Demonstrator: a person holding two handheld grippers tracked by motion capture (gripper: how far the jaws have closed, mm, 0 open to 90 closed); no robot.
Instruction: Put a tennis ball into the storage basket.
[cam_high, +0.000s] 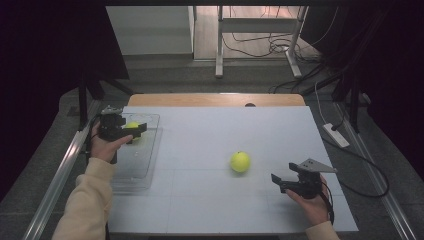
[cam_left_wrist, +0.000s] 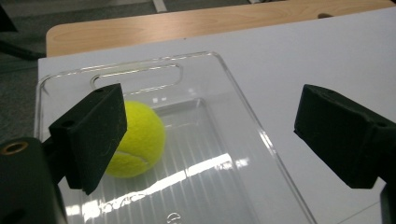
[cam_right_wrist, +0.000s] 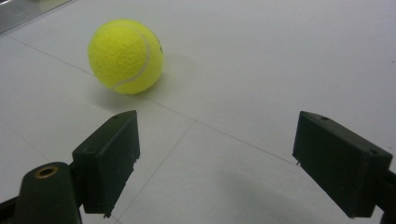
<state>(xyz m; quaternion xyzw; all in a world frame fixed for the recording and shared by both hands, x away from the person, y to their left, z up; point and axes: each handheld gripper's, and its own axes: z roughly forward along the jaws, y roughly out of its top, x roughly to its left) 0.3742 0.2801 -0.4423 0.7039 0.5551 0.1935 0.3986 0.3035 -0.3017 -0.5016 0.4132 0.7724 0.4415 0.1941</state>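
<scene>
So the left gripper (cam_left_wrist: 210, 135) is hanging over the clear tray (cam_left_wrist: 261, 135), jaws wide apart with nothing in them. One tennis ball (cam_left_wrist: 137, 140) sits inside the tray, near its handle end. The second ball (cam_high: 240, 161) is out on the white tabletop (cam_high: 215, 130), right of the tray, with the right gripper (cam_right_wrist: 215, 163) gaping just beside it.

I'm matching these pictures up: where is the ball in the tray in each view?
High view: the tray ball is at far left, partly behind the left gripper.
Left gripper view: left of centre, behind the left finger, resting in the tray.
Right gripper view: not that ball; the one here lies on the white board.
Shared landmark: the clear tray.
</scene>
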